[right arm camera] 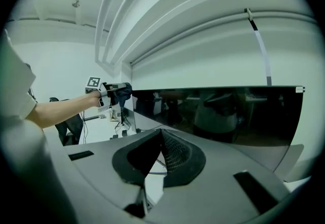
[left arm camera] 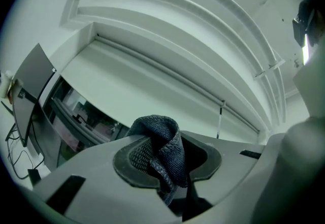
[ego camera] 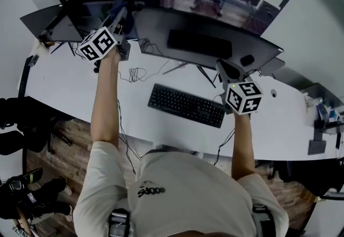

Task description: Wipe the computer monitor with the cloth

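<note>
L gripper (left arm camera: pixel 170 159) pinches cloth (left arm camera: pixel 158 127) by a fold; may slip vs monitor (right arm camera: pixel 218 116). R gripper (right arm camera: pixel 161 139) pressed together, empty.

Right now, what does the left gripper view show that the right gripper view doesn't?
Left gripper view only: the cloth clamped in the left tongs, close up. Right gripper view only: the right tongs, tips together, nothing between, plus the person's forearm reaching across. Both: the dark monitor screen.
</note>
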`<state>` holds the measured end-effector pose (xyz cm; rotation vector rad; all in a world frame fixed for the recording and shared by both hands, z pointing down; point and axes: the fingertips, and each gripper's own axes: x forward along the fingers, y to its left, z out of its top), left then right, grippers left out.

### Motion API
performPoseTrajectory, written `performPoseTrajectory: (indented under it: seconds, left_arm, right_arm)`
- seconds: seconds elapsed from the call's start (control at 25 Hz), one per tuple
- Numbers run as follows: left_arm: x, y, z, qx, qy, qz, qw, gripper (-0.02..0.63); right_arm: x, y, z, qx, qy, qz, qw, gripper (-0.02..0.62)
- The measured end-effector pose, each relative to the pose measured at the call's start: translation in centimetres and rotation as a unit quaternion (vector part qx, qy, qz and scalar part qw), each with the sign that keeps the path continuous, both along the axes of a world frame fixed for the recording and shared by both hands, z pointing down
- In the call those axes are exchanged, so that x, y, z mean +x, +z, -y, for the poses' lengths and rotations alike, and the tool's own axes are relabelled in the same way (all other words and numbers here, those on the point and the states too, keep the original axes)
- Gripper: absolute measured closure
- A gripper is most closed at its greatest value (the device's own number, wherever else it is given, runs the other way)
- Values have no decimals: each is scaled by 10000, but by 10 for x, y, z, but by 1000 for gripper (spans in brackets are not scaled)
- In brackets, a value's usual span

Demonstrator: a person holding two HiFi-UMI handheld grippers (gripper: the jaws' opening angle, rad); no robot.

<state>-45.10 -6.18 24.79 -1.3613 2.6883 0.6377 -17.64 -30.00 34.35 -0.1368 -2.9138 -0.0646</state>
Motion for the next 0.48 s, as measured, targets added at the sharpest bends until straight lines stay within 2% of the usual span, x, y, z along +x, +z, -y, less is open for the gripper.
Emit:
performPoseTrajectory:
  seconds: [0.12,0.2,0.36,0.48]
  left_arm:
    - [32,-16,8,138,177,228,9995,497]
    - [57,-22,18,26,308,439,9986,497]
    - [116,-16,51,-762,530,909,9915,497]
    - [151,-4,67,-1202,562,1058,9855,497]
  right_arm:
    - [8,-12,8,61,22,144,9999,592]
    - [14,-22,10,101,1,271,9996,592]
    - [29,-42,15,196,-33,524,9984,592]
    - [39,-55,17,265,-76,689,9972,592]
